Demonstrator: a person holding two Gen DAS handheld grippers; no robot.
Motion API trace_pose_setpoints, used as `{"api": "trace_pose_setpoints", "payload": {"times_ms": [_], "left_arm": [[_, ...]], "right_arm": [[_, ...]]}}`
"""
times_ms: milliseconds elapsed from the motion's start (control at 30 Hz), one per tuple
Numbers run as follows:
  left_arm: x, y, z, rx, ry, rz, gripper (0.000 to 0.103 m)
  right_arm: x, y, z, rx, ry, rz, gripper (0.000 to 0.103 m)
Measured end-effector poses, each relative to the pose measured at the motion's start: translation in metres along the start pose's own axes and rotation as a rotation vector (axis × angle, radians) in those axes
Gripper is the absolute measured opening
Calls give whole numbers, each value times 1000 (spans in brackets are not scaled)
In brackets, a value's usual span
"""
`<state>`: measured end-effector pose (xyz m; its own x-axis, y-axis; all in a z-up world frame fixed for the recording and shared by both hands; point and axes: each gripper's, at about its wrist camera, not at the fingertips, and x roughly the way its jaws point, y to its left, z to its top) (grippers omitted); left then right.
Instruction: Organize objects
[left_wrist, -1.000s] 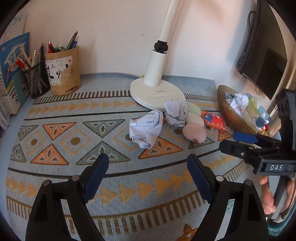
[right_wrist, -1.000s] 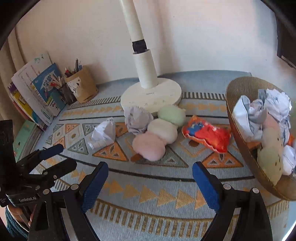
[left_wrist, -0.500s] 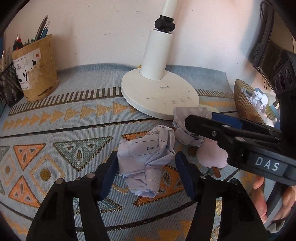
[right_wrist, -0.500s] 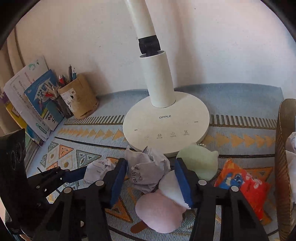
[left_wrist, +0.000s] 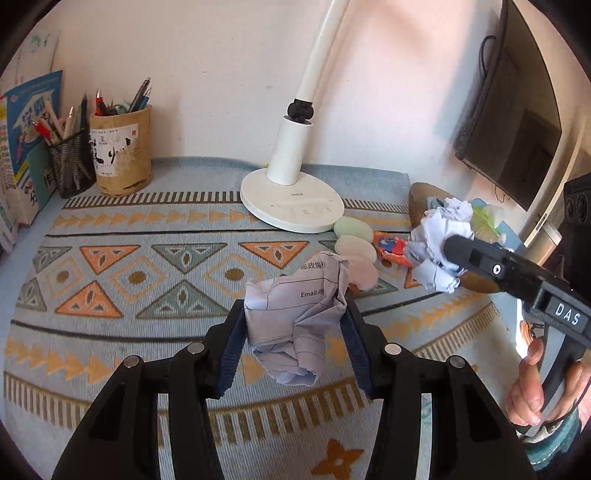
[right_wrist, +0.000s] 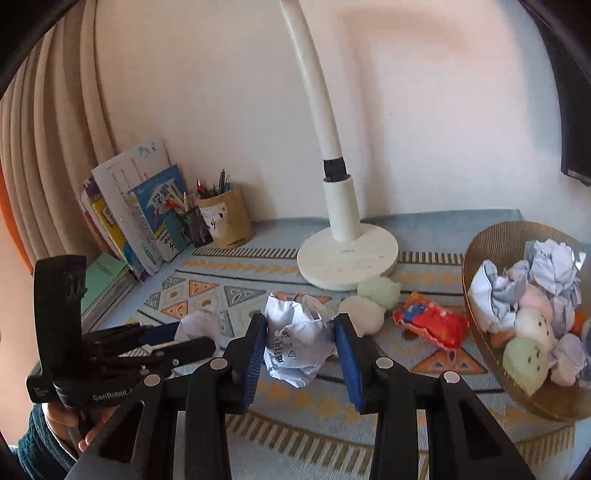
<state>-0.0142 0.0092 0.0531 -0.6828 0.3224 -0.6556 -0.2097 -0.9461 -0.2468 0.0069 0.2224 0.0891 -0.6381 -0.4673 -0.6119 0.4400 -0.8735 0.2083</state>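
Left gripper (left_wrist: 293, 341): its jaws have just been closing and are now pressed against a crumpled sheet (left_wrist: 295, 317) printed with "Email", which is held between the blue pads clear of the patterned cloth (left_wrist: 110, 332).
Right gripper (right_wrist: 301, 350): its jaws have likewise just been closing; a second paper ball (right_wrist: 299, 343) with black print is clamped between the pads.
Person: one hand (left_wrist: 532, 387) is seen around the right gripper's handle, at the right of the left fingers.
Just beyond the fingers: three soft round toys are lined up on the cloth, pink (left_wrist: 364, 273), cream (right_wrist: 364, 315) and green (right_wrist: 380, 291); one red and orange snack packet (right_wrist: 428, 321) is laid to the right of them.
Lamp (right_wrist: 347, 254): one white desk lamp is stood behind the toys, its round base touching the green one.
Basket (right_wrist: 495, 240): one woven basket is placed right of the right fingers, tilted; several crumpled papers and at least three soft toys are piled in it, the exact count not being clear.
Far left of the fingers: one tan pen cup (left_wrist: 122, 147) and one black mesh cup (left_wrist: 72, 166), both filled with pens and pencils, are set by the wall.
Books (right_wrist: 133, 210): a row is leaned at the far left corner; the number cannot be told.
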Motion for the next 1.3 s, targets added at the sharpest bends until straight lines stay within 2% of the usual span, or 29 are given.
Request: {"api": "trace_pose_setpoints", "payload": {"times_ms": [133,233,267,333,400,467,500,767,933,1033,1067,1133,1167,1300], "left_arm": [[-17,-9,-38,-3,-7,57,48],[-16,-3,-53,-29,-7,86,48],[-14,-2,-56,-36,-12,106,48],[-14,1,-61,-46,-12,128,48],[-18,6,-61,-57,-34,101,49],[-19,7,-62,-63,-41,88,49],[-17,8,-62,-69,-34,91,49],[-19,0,-64,-29,-51,89,49],[-20,3,-64,-42,-53,75,49],[-18,4,-63,-51,-43,63,49],[-17,4,-63,-52,-42,63,49],[-17,4,-63,-49,-43,62,49],[-17,3,-63,-47,-45,63,49],[-18,0,-64,-37,-48,77,49]], "right_arm": [[1,13,-50,-79,106,-83,37],[-1,21,-68,-157,114,-148,37],[-2,24,-71,-172,123,-153,40],[-6,26,-79,-181,149,-144,47],[-16,27,-90,-176,139,-144,72],[-25,22,-98,-136,119,-150,87],[-27,18,-101,-106,118,-137,87],[-2,-9,-78,132,158,-84,87],[19,-22,-71,301,174,30,87],[21,-23,-69,310,166,2,75],[20,-23,-69,307,163,-9,69],[19,-22,-69,301,161,4,50],[20,-22,-70,301,164,20,46],[8,-13,-68,250,107,12,46]]}}
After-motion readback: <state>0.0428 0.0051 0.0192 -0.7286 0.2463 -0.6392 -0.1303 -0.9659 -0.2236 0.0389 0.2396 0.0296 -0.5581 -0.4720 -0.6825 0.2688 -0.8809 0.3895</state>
